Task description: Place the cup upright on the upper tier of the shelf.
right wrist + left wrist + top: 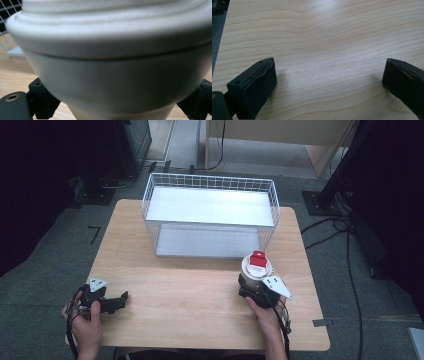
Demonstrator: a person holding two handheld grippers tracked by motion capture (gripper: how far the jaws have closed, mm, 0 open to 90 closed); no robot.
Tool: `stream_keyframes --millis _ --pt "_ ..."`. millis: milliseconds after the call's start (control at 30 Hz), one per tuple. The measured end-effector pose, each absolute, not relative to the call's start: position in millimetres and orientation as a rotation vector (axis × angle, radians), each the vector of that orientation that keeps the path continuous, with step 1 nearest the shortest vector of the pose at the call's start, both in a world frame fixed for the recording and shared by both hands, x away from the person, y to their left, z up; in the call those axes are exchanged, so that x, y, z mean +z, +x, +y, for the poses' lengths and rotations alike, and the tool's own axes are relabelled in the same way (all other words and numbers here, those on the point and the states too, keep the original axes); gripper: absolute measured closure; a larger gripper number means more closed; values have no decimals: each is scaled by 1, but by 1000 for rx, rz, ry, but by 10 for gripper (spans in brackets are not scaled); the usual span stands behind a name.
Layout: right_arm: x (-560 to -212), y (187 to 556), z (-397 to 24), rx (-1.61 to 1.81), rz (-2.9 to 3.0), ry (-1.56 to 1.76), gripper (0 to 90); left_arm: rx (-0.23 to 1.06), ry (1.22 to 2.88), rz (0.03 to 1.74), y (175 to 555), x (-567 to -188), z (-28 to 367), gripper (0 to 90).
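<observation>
A white cup [254, 271] with a white lid and a red label on top stands at the table's front right, held by my right gripper [255, 287], which is shut on its lower body. In the right gripper view the cup [112, 62] looms very close, with a black jaw pressed against each side near its base. My left gripper [120, 301] rests at the front left of the wooden table [190, 295], held by a hand. Its jaws stand wide apart over bare wood in the left gripper view, with nothing between its fingertips [329, 82].
A white wire basket [210, 215] with two flat shelves stands at the back middle of the table, its open side facing the front. Cables and black stands lie on the floor around the table.
</observation>
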State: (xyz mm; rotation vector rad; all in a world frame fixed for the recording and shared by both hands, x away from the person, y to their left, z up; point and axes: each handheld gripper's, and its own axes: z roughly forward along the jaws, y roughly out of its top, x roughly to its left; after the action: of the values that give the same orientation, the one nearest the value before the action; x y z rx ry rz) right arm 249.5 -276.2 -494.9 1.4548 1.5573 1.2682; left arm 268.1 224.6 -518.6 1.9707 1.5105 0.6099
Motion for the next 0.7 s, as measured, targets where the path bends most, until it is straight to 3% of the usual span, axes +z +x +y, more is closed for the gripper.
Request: stream_keyframes --millis 700 --pt "-463 248 -265 1324 1511 1341 94 608 1970 1512 268 -519 224 0"
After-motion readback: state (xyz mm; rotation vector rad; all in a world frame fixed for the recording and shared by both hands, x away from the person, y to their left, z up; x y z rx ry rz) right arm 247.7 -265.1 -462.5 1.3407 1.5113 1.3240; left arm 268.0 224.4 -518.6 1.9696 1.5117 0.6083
